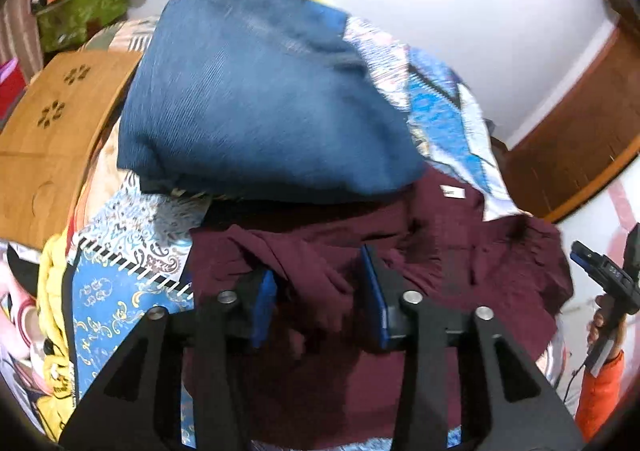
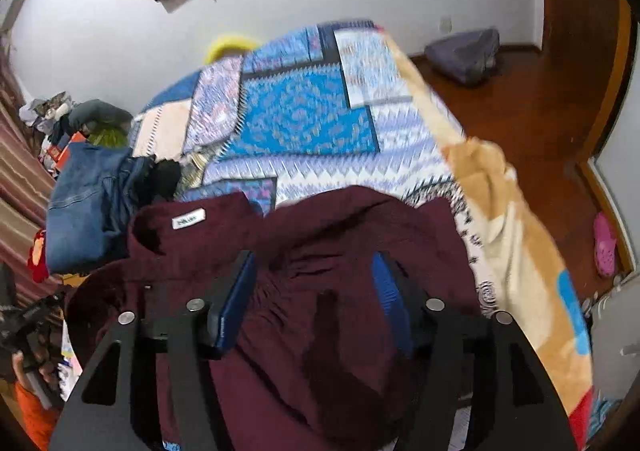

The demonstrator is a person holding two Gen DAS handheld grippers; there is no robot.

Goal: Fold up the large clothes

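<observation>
A maroon garment point(image 1: 440, 251) point(image 2: 320, 235) lies crumpled on the patterned blue bedspread point(image 1: 120, 291) point(image 2: 304, 123), its white neck label point(image 2: 189, 218) facing up. My left gripper point(image 1: 316, 263) hovers just over the garment's left part, open, with loose folds of cloth in the gap and neither blue pad pressing on them. My right gripper point(image 2: 313, 257) stands open above the garment's middle, and its pads are also clear of the cloth. In the left wrist view the other gripper point(image 1: 600, 271) shows at the right edge, held by a hand in an orange sleeve.
Folded blue jeans point(image 1: 260, 91) point(image 2: 84, 211) rest on the bed behind the garment. A wooden board point(image 1: 52, 123) and a green box point(image 1: 80, 11) stand at the left. Yellow clothing point(image 1: 52, 331) lies near left. On the wooden floor are a dark bag point(image 2: 464, 55) and a pink shoe point(image 2: 604, 247).
</observation>
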